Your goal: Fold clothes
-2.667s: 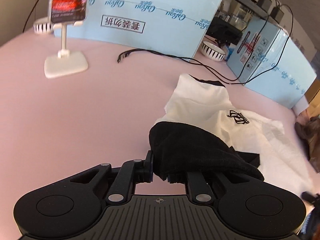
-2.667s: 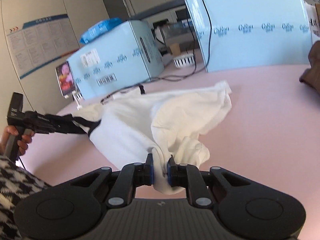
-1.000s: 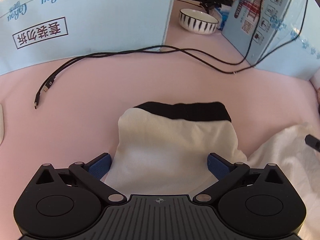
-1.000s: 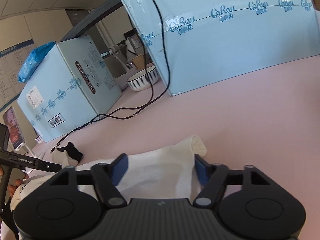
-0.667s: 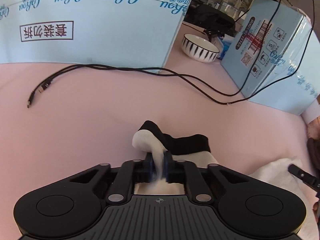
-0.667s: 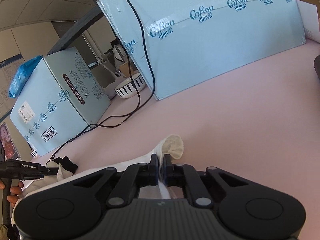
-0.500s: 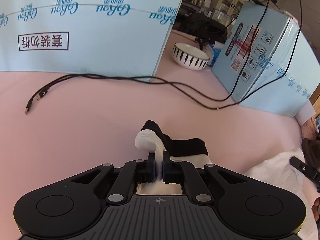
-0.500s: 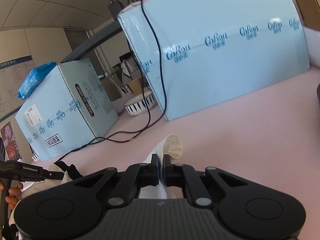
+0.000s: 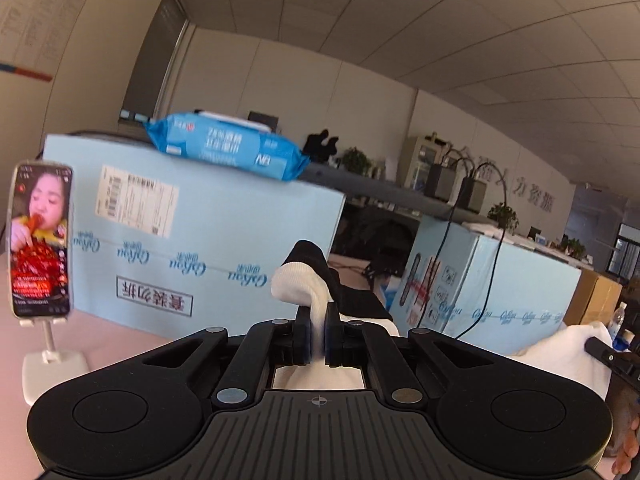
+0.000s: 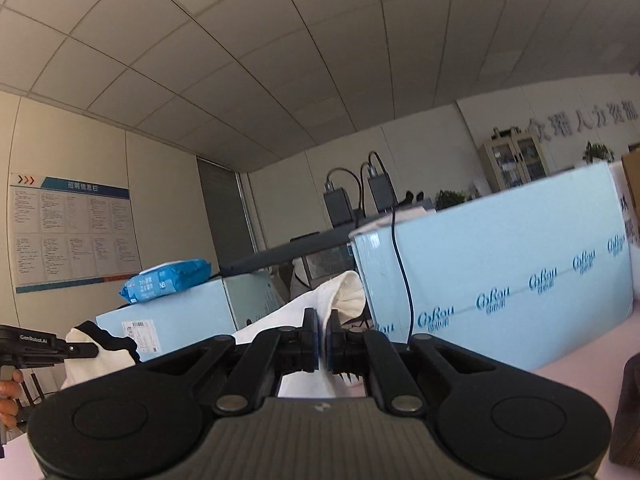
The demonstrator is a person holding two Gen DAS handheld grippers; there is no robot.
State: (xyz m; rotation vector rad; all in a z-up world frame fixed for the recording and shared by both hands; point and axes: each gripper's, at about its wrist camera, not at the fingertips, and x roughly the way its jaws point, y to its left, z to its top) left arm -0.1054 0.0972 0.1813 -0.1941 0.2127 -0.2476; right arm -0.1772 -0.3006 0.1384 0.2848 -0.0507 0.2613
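Up in the left wrist view, the left gripper (image 9: 318, 334) had its two fingers pressed together on a fold of the white cloth shirt with black trim (image 9: 298, 286), held off the pink table (image 9: 116, 342). A phone on a white stand (image 9: 40, 240) stood far left, before a light blue cardboard box (image 9: 224, 240).

Next, in the right wrist view, the right gripper (image 10: 321, 338) was clamped on another white corner of the shirt (image 10: 340, 292), also lifted. Far left, the other tool held the black-edged end.
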